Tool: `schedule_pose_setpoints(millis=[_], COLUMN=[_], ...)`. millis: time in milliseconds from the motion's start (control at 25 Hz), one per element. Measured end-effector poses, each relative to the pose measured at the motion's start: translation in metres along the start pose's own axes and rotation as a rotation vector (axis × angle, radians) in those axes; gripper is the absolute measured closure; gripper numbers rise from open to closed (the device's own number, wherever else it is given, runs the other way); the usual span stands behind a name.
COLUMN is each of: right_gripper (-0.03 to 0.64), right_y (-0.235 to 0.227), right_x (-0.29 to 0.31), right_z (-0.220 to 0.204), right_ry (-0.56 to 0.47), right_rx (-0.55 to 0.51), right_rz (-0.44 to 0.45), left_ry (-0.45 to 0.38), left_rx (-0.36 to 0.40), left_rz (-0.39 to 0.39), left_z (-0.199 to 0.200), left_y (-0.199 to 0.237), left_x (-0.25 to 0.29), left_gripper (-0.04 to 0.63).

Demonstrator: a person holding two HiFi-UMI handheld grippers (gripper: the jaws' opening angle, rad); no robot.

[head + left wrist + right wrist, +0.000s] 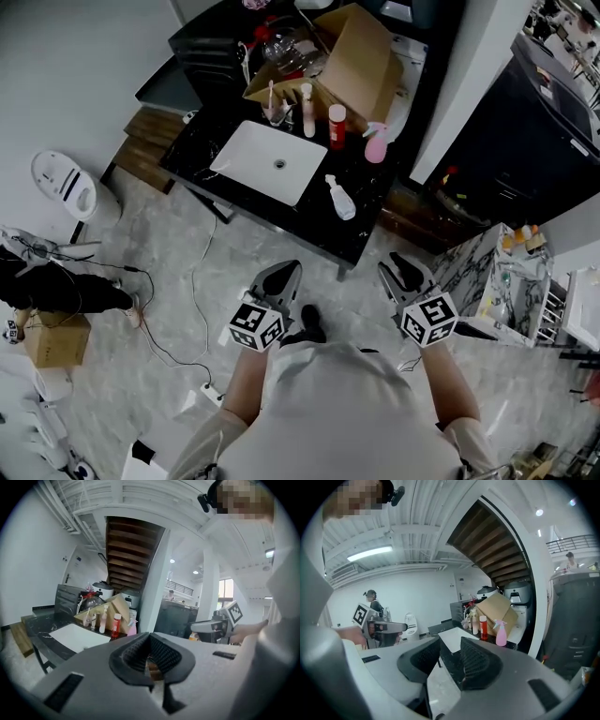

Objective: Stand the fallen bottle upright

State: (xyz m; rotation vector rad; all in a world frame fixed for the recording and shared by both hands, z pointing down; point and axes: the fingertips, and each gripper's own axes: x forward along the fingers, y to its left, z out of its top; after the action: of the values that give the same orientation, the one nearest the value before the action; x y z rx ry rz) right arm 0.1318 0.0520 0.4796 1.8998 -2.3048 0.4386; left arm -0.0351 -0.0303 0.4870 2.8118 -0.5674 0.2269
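Note:
A clear spray bottle with a white top (339,199) lies on its side on the black counter (309,217), right of the white sink (267,159). A red bottle (337,127) and a pink spray bottle (377,142) stand upright behind it. Both grippers hover over the floor, short of the counter's near edge. My left gripper (281,277) (150,637) has its tips together with nothing between them. My right gripper (401,267) (450,641) stands open and empty, and points toward the sink, the red bottle (483,626) and the pink spray bottle (501,633).
An open cardboard box (356,56) and several small bottles crowd the back of the counter. A white bin (66,183) stands at the left and a marble-topped shelf (511,272) at the right. Cables (192,300) cross the floor, where a small cardboard box (56,337) also sits.

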Motion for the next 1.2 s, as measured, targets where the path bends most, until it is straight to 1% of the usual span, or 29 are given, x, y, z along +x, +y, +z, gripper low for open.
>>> schedule_pose_setpoints(millis=[480,720,960,1200], right_gripper=[0.479,0.479,0.477,0.472], right_y=[-0.009,-0.01,-0.014,-0.02], right_x=[0.07,0.095,0.112,0.127], right_z=[0.021,0.025,0.023,0.02], right_ry=[0.022,0.039,0.064,0.095], right_rx=[0.002,-0.002,-0.004,-0.011], right_rz=[-0.097,-0.119,-0.115,-0.085], left_ry=[0.022,0.029,0.037,0.033], left_rx=[0.011,0.004,-0.013,-0.033], left_rz=[-0.094,-0.114,-0.115,-0.077], left_z=[0.023,0.024,0.019,0.017], left_y=[0.079,0.106,0.117,0.126], left_x=[0.03,0.038,0.045,0.046], left_gripper=[0.588,0.588,0.588,0.588])
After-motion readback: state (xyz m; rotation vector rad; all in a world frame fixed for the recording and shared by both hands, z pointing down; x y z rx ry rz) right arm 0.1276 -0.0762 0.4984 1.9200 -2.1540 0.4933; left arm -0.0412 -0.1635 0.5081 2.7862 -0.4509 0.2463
